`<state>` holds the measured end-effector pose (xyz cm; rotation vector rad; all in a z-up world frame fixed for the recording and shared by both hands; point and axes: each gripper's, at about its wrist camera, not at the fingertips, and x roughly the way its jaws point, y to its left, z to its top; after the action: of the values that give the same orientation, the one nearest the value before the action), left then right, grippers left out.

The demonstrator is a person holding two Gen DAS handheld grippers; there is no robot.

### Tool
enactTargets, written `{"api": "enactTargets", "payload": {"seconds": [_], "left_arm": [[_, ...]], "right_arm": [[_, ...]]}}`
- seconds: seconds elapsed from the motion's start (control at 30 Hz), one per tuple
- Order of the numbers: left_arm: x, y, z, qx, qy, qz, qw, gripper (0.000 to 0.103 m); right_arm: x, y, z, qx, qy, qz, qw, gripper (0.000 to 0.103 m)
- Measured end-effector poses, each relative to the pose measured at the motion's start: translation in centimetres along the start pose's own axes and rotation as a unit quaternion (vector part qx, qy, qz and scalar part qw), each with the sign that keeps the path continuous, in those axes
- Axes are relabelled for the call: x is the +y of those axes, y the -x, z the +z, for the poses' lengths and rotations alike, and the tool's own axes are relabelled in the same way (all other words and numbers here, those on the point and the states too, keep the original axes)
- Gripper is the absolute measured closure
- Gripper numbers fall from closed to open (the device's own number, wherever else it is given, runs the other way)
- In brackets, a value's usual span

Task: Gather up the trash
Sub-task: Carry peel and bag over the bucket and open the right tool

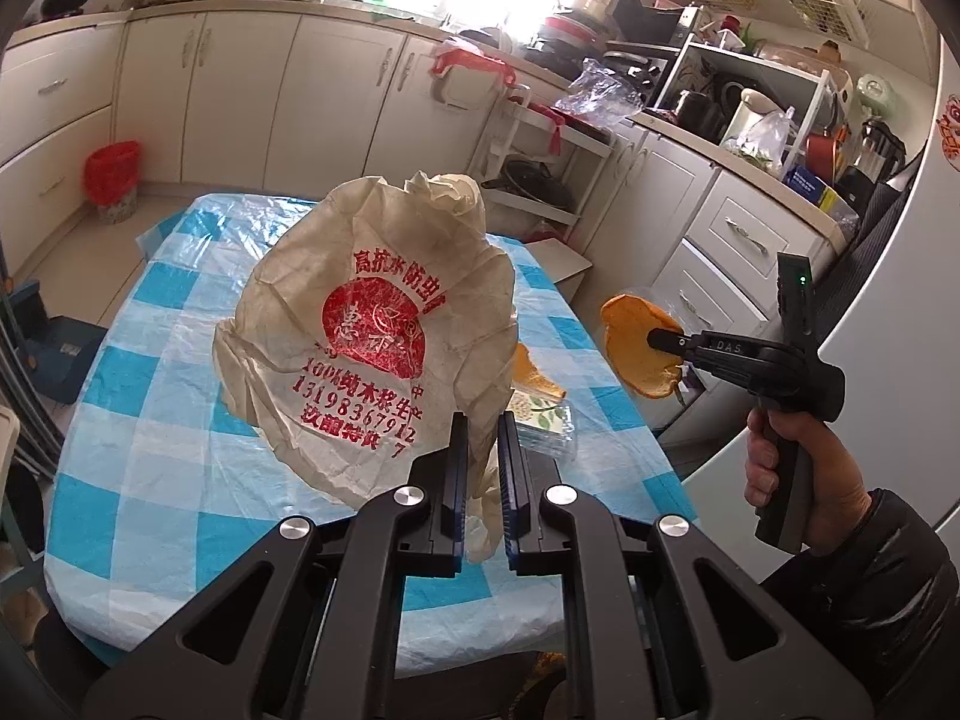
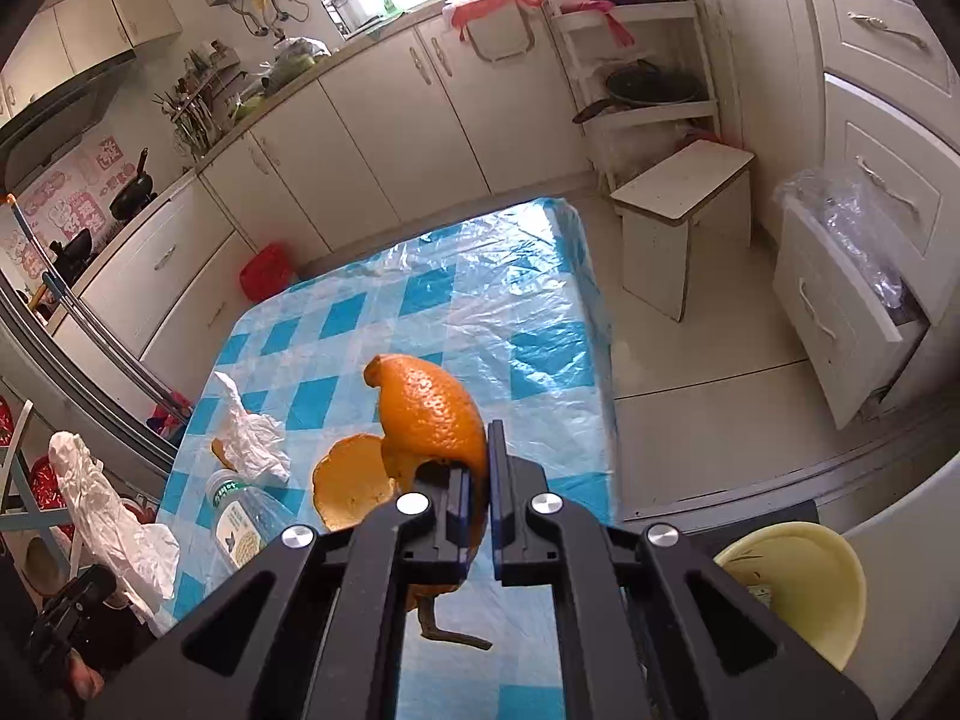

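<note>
My left gripper (image 1: pixel 483 423) is shut on the lower edge of a crumpled cream paper wrapper (image 1: pixel 372 324) with red print, which hangs above the blue-checked table (image 1: pixel 180 420). To the right, off the table's edge, my right gripper (image 1: pixel 654 339) holds a curled orange peel (image 1: pixel 630 360). In the right wrist view that gripper (image 2: pixel 477 456) is shut on the orange peel (image 2: pixel 426 414), lifted over the table (image 2: pixel 480 312). A second peel (image 2: pixel 351 486), a crumpled tissue (image 2: pixel 252 438) and a plastic bottle (image 2: pixel 240 516) lie on the cloth. The left gripper (image 2: pixel 72 606) shows at lower left with the wrapper (image 2: pixel 114 510).
A red-lined bin (image 1: pixel 111 174) stands on the floor by the far cabinets. A low stool (image 2: pixel 684 222) and an open drawer holding a clear plastic bag (image 2: pixel 852 252) are right of the table. A yellow bowl (image 2: pixel 798 582) sits near my right gripper.
</note>
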<state>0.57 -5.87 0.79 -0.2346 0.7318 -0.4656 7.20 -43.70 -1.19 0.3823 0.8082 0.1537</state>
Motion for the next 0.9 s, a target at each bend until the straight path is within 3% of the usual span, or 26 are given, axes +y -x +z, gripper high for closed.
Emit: {"api": "enactTargets", "payload": {"seconds": [0.23,0.43,0.67,0.9], "left_arm": [[-5.4,-1.2,0.1,0.010,-0.037,-0.043,0.9983,0.094],[-11.8,-3.4,-0.8,0.032,-0.080,-0.084,0.9927,0.094],[-19.7,-6.1,-2.7,0.058,-0.127,-0.126,0.9822,0.094],[-25.7,-8.2,-4.6,0.078,-0.162,-0.157,0.9711,0.094]], "right_arm": [[-5.5,5.6,-2.7,-0.025,-0.037,-0.044,0.998,0.097],[-10.4,8.4,-5.2,-0.021,-0.088,-0.095,0.991,0.097],[-14.7,7.4,-7.3,0.035,-0.128,-0.168,0.977,0.097],[-17.1,5.7,-8.6,0.087,-0.163,-0.183,0.966,0.092]]}}
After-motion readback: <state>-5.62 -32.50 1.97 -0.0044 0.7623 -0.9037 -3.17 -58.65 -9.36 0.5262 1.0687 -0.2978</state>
